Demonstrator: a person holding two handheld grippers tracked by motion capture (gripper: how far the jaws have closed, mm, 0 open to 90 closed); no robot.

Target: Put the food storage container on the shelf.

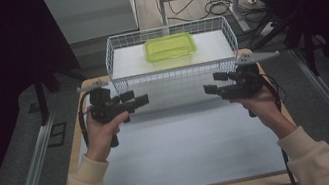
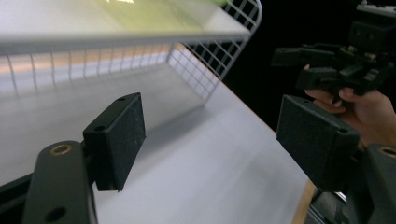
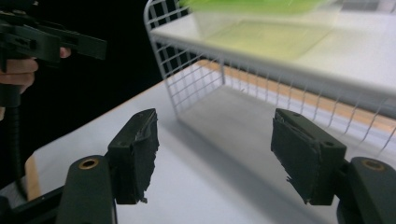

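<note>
Lime-green translucent plastic container (image 1: 170, 47), one in number, lies inside the single white wire basket (image 1: 119, 62) at the far end of the white worktop (image 1: 181, 145); in the high view its long axis runs left to right across the basket, and it sits beyond and between the two grippers, about equally far from each. The left gripper (image 1: 142, 99) and right gripper (image 1: 209, 89) are held level on the near side of the basket, tips turned inward toward one another, both released and holding nothing. In the left gripper view, the black padded jaws stand wide apart over bare worktop, with the basket's wire wall ahead and to the left, the green container (image 2: 154, 11) blurred above it, and the right gripper (image 2: 285, 63) across the gap. In the right gripper view, the jaws likewise gape with nothing between them; the basket (image 3: 187, 70) rises ahead, the container (image 3: 266, 23) high in it, the left gripper (image 3: 95, 46) at upper left. Judged from this, reaching the container calls for both hands to travel forward and over the basket rim.
</note>
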